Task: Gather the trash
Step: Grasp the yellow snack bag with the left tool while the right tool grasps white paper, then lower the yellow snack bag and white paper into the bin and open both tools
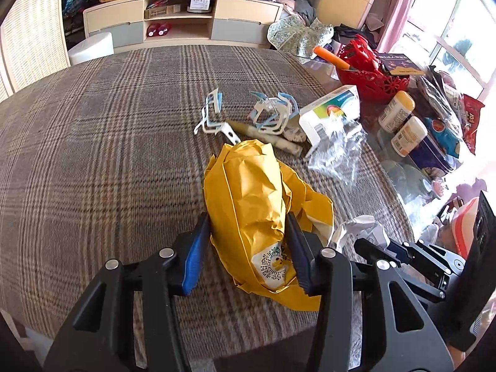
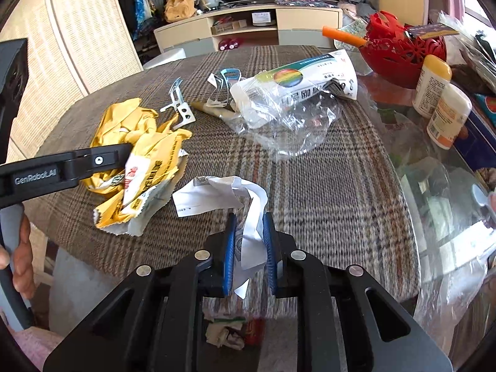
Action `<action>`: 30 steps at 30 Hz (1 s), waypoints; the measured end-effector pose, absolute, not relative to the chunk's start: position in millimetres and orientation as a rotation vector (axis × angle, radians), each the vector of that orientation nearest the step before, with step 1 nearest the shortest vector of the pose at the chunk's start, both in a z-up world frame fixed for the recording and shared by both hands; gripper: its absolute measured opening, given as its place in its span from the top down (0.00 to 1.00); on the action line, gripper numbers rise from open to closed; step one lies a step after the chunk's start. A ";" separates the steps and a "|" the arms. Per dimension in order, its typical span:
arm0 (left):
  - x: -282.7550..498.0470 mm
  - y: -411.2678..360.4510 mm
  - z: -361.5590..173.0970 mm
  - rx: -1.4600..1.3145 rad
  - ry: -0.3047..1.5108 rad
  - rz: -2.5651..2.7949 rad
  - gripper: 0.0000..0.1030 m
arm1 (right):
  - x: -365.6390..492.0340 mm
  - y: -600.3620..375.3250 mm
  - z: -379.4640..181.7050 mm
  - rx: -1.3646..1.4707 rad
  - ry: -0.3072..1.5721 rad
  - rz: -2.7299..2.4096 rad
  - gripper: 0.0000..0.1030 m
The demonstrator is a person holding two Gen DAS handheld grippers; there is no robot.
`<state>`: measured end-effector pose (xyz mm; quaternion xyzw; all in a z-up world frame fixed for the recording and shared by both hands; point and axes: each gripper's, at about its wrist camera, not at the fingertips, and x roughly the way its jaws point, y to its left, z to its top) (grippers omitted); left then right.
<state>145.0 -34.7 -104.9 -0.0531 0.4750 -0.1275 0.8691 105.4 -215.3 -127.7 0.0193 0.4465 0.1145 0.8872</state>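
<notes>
The left gripper (image 1: 248, 248) clamps the crumpled yellow wrapper (image 1: 257, 204) at the table's (image 1: 93, 155) near edge; the right gripper (image 2: 248, 254) pinches the white receipt (image 2: 245, 204) beside it (evidently both bound for disposal).

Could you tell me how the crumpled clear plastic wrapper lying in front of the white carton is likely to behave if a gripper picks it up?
The crumpled clear plastic wrapper looks thin and creased, so it is probably very light and floppy. Its glossy film may slip between the fingers. It touches the white carton with the rainbow disc, so lifting it might nudge that.
</notes>
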 end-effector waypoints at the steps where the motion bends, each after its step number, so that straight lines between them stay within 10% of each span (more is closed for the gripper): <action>1: 135.8 -32.5 -104.0 -0.112 0.992 -0.269 0.55 | 102.6 -215.6 -127.2 0.035 0.928 0.237 0.82; 30: -68.5 -36.0 -179.7 -0.119 1.034 -0.345 0.55 | -56.9 -215.5 -181.4 0.050 1.075 0.255 0.82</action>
